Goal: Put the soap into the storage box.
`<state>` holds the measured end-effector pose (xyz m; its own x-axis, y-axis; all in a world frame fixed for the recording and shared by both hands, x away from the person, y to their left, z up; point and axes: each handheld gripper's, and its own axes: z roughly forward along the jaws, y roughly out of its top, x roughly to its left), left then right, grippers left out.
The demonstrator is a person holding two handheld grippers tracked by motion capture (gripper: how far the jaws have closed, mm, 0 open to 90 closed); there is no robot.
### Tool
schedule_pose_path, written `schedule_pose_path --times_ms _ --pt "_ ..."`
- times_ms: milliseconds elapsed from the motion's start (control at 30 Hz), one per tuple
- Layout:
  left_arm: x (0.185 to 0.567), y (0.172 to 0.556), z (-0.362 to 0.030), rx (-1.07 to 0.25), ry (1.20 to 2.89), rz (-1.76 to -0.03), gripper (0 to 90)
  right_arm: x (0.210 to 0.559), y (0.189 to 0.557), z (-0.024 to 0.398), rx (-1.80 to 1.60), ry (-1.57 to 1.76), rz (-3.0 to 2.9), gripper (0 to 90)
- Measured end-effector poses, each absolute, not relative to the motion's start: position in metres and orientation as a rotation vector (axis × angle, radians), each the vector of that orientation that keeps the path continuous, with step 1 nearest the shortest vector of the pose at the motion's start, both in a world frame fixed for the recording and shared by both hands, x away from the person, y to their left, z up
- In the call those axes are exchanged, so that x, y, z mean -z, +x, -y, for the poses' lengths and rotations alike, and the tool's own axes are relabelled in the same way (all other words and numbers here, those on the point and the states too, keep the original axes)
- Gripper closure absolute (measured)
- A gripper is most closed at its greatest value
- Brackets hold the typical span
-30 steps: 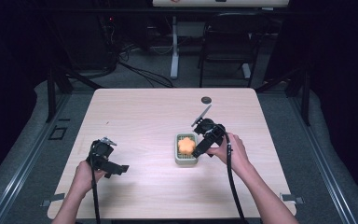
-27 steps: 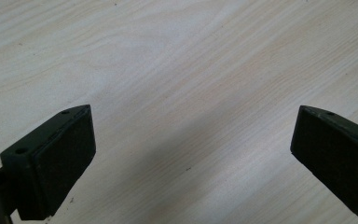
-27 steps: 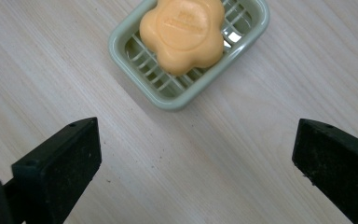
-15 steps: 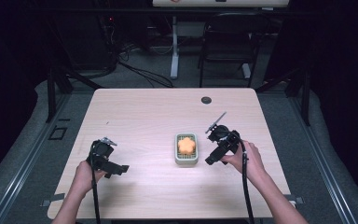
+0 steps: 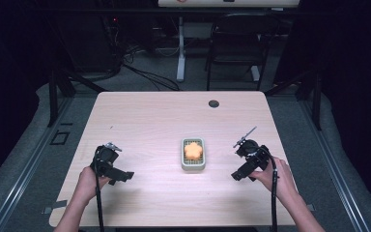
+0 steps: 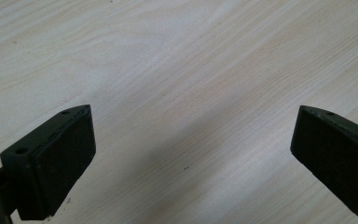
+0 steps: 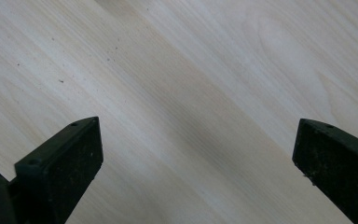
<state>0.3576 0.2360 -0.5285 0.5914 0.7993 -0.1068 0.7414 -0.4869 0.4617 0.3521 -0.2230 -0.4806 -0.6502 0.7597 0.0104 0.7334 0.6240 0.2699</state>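
Note:
An orange flower-shaped piece [image 5: 193,151] lies in a small pale green tray [image 5: 193,166] at the middle of the light wooden table [image 5: 164,121]. My right gripper [image 5: 239,175] is held low over the table to the right of the tray, apart from it. In the right gripper view its gripper [image 7: 193,154] stands open over bare wood. My left gripper [image 5: 123,177] rests near the table's front left. In the left gripper view its gripper [image 6: 191,149] is open, with nothing between its jaws.
A small dark round disc [image 5: 214,103] sits near the table's far edge. Behind the table stand a chair [image 5: 236,43] and a white post [image 5: 179,48], with cables on the floor. Dark rails run along both sides of the table.
My right gripper has drawn back from the tray toward the right and the front edge. The orange piece stays in the tray. The left gripper has not moved.

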Motion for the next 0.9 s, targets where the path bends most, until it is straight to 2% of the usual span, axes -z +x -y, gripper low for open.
schedule_pose_path --times_ms 267,367,600,700,900 --pt "0.529 0.358 -0.235 -0.171 2.362 -1.227 0.0 0.494 0.336 0.247 -0.391 1.322 -2.710 2.9" --pt "0.529 0.358 -0.235 -0.170 2.369 -1.221 0.0 0.503 0.328 0.256 -0.386 1.358 -2.691 8.9" --pt "0.529 0.358 -0.233 -0.169 2.376 -1.213 0.0 0.521 0.312 0.270 -0.439 1.454 -2.630 8.7" --pt "0.528 0.358 -0.232 -0.170 2.376 -1.209 0.0 0.526 0.312 0.271 -0.292 1.435 -2.653 6.5" --pt "0.528 0.358 -0.234 -0.173 2.369 -1.208 0.0 0.526 0.316 0.274 -0.310 1.473 -2.648 6.0"
